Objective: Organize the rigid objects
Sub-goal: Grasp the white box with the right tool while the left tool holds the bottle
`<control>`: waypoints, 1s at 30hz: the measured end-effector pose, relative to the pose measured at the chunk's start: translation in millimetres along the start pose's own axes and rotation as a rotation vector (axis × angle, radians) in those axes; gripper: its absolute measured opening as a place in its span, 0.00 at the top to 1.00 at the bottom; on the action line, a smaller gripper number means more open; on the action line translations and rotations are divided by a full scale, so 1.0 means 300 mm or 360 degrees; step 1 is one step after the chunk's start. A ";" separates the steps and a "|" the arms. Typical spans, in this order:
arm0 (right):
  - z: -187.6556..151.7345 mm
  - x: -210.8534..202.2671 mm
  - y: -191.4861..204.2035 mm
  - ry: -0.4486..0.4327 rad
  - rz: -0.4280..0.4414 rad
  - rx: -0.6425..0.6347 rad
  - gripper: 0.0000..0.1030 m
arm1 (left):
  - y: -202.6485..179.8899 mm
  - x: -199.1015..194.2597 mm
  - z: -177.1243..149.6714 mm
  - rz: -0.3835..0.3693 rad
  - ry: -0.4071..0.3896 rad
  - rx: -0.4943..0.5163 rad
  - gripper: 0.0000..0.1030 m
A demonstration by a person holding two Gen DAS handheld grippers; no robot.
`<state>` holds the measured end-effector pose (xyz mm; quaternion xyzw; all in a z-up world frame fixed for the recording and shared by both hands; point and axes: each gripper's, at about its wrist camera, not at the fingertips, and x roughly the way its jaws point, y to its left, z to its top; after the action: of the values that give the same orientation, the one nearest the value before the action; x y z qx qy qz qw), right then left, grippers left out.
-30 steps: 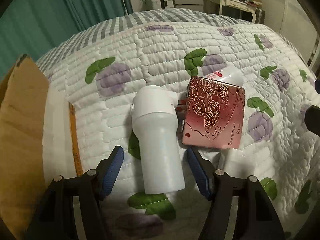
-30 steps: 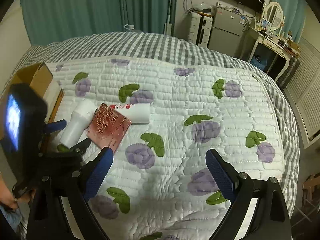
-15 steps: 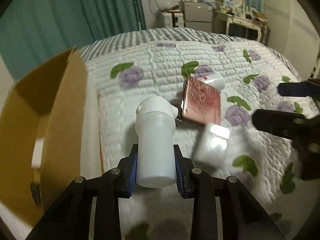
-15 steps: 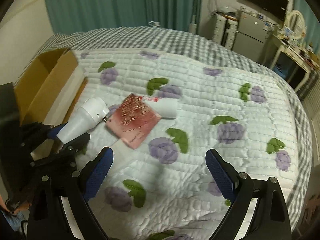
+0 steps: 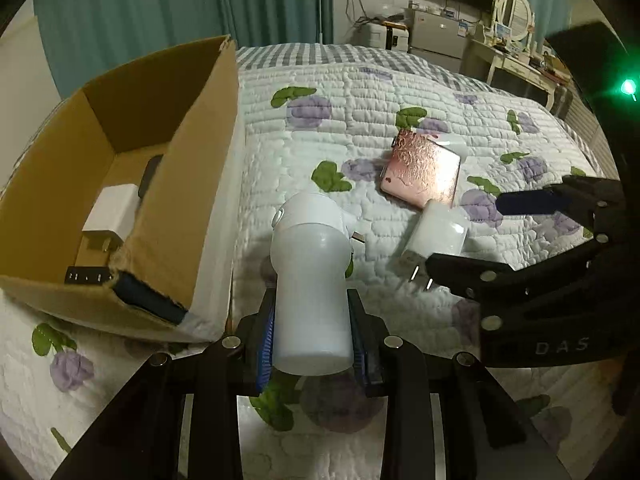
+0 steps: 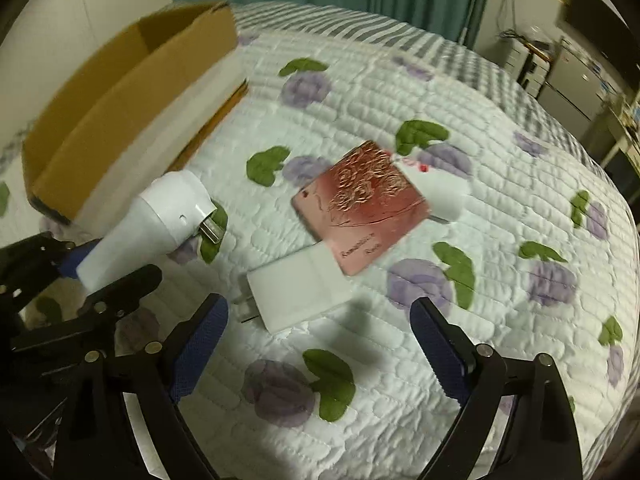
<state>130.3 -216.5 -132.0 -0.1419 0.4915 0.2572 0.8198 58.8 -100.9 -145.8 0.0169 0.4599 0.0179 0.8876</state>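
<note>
Holding: left gripper (image 5: 312,332) has its blue-padded fingers (image 5: 266,336) clamped on the white plastic cylindrical gadget (image 5: 310,280), lifted just off the bed beside the box
Right gripper (image 6: 320,340): fingers wide apart, nothing in them, hovering over the flat white plug charger (image 6: 296,292)
Box: brown cardboard box (image 5: 132,168) on the quilted floral bed cover (image 5: 360,92), a white adapter (image 5: 114,210) already inside
Also on bed: pink rose-print metal case (image 6: 362,200), resting on the charger's edge
</note>
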 end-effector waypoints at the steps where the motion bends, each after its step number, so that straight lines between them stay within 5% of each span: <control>1: 0.003 0.006 0.005 -0.0005 0.0006 -0.0011 0.10 | -0.001 0.003 -0.001 0.0008 0.0001 -0.0005 0.69; 9: 0.007 0.067 0.004 0.0056 0.0016 -0.0019 0.15 | 0.010 0.015 0.004 0.0026 0.0014 -0.0031 0.69; 14: 0.001 0.091 0.026 0.0086 0.0025 -0.0057 0.42 | 0.007 0.019 0.004 0.0042 0.0015 -0.0020 0.69; 30: -0.089 -0.150 0.045 -0.0136 -0.0265 0.0054 0.43 | -0.024 -0.039 -0.004 0.0004 0.0007 0.0010 0.69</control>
<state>85.9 -231.0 -105.0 -0.1573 0.4469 0.1857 0.8608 51.1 -108.7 -137.4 0.0202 0.4618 0.0178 0.8866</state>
